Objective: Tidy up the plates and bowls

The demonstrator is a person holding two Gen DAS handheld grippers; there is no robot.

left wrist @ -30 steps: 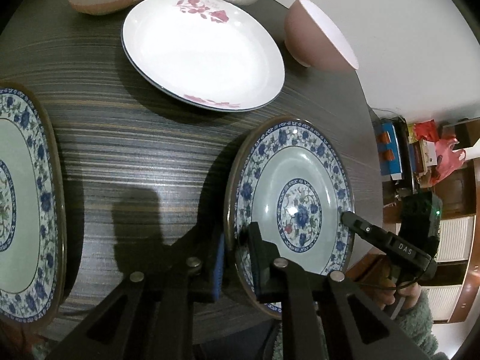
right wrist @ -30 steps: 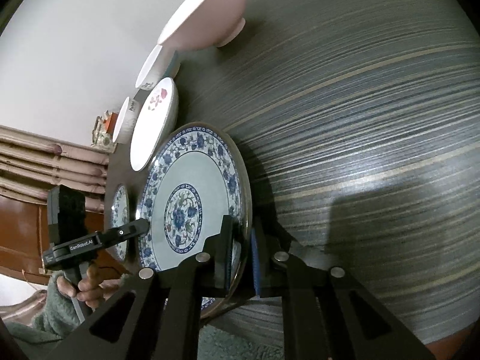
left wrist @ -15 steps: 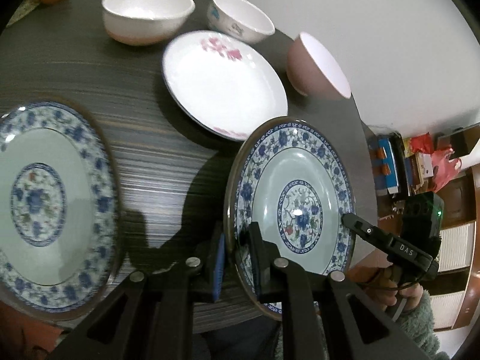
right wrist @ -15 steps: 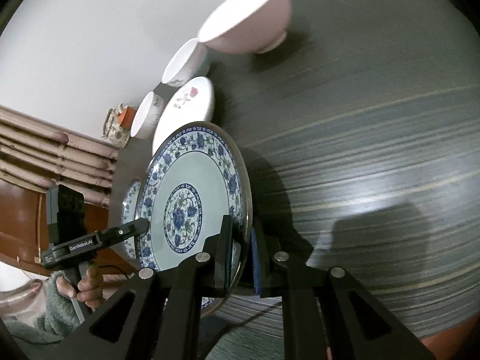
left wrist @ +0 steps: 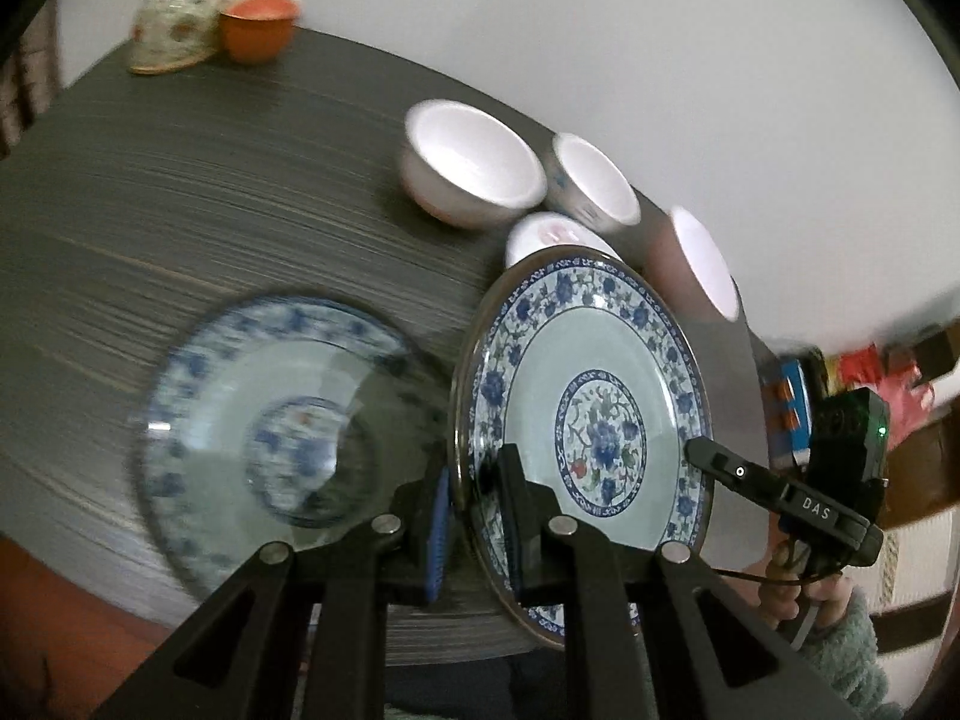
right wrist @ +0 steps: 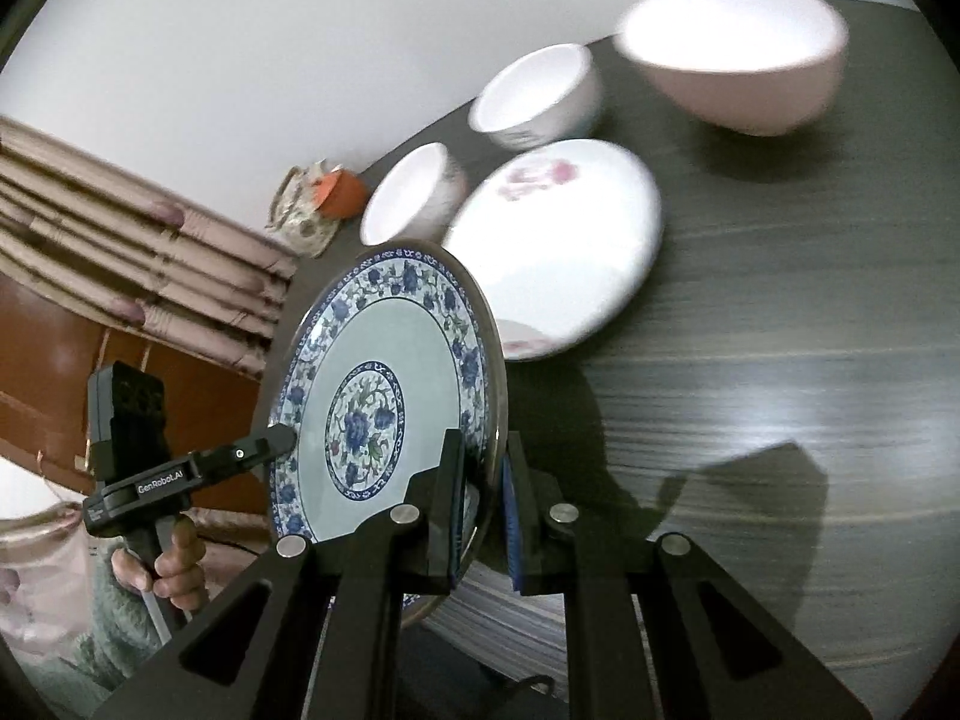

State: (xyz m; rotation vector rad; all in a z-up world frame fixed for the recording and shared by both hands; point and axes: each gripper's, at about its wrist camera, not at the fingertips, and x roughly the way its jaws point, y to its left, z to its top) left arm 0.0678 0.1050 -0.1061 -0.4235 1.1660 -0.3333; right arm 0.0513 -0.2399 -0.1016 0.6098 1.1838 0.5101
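Both grippers hold one blue-and-white floral plate by opposite rims, tilted and lifted above the dark striped table. My left gripper is shut on its near rim; the same gripper shows in the right wrist view. My right gripper is shut on the other rim and appears as in the left wrist view. A matching second floral plate lies flat on the table, just left of the held one. Behind is a white plate with pink flowers.
Three bowls stand at the back: a white one, a small printed one and a pink one. A teapot and an orange cup sit at the far left corner. The table's edge runs just below the grippers.
The held plate has risen and travelled toward the second floral plate, which has slid from the picture's left edge toward the middle. The bowls now look farther off, and the teapot has come into view.
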